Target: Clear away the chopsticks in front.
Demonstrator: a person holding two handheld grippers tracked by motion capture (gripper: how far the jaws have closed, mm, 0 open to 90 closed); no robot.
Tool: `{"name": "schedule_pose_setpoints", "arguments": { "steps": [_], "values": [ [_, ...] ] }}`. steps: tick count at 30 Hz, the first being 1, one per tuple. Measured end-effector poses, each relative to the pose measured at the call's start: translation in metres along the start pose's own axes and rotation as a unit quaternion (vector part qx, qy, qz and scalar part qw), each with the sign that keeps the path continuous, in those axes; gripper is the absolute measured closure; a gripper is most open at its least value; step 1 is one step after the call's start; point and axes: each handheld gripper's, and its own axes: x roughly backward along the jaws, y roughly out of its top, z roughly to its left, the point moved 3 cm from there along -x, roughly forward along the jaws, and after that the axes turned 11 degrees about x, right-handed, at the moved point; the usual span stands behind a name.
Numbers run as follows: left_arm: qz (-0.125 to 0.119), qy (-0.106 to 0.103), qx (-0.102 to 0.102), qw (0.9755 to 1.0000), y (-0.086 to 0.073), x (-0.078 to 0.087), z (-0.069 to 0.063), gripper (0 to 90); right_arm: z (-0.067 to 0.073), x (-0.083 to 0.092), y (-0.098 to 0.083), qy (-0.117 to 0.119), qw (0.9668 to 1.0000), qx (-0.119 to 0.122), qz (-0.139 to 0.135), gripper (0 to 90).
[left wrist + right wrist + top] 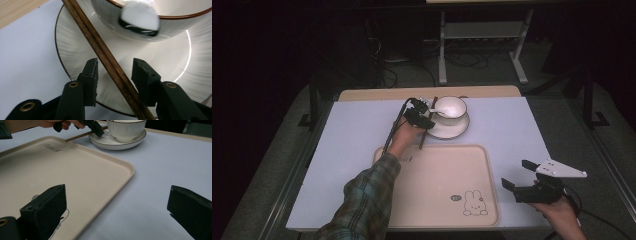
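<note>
The wooden chopsticks (110,65), light, stiff and slick, lie slanted across the saucer (72,47) rim beside the bowl (155,15), between the left gripper (114,71)'s parted fingers, best pinched mid-shaft, while the right gripper (117,212) hangs wide apart near the tray (75,175).

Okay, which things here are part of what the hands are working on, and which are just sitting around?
In the job:
chopsticks, between the left gripper jaws
plate under them

Lying about:
bowl
spoon
tray
right gripper, open by the tray
</note>
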Motion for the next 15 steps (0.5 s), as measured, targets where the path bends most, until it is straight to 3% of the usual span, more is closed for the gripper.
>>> {"name": "schedule_pose_setpoints", "arguments": {
  "steps": [9,15],
  "values": [
    [-0.012,0.01,-0.014,0.9998,0.012,-0.001,0.002,64.5,0.0,0.001,0.0,0.0,1.0,-0.001,-0.001,1.7],
    [-0.012,0.027,-0.026,0.9992,0.023,-0.004,0.004,68.9,-0.001,0.002,-0.001,-0.001,1.0,-0.004,-0.002,1.7]
  ]
}}
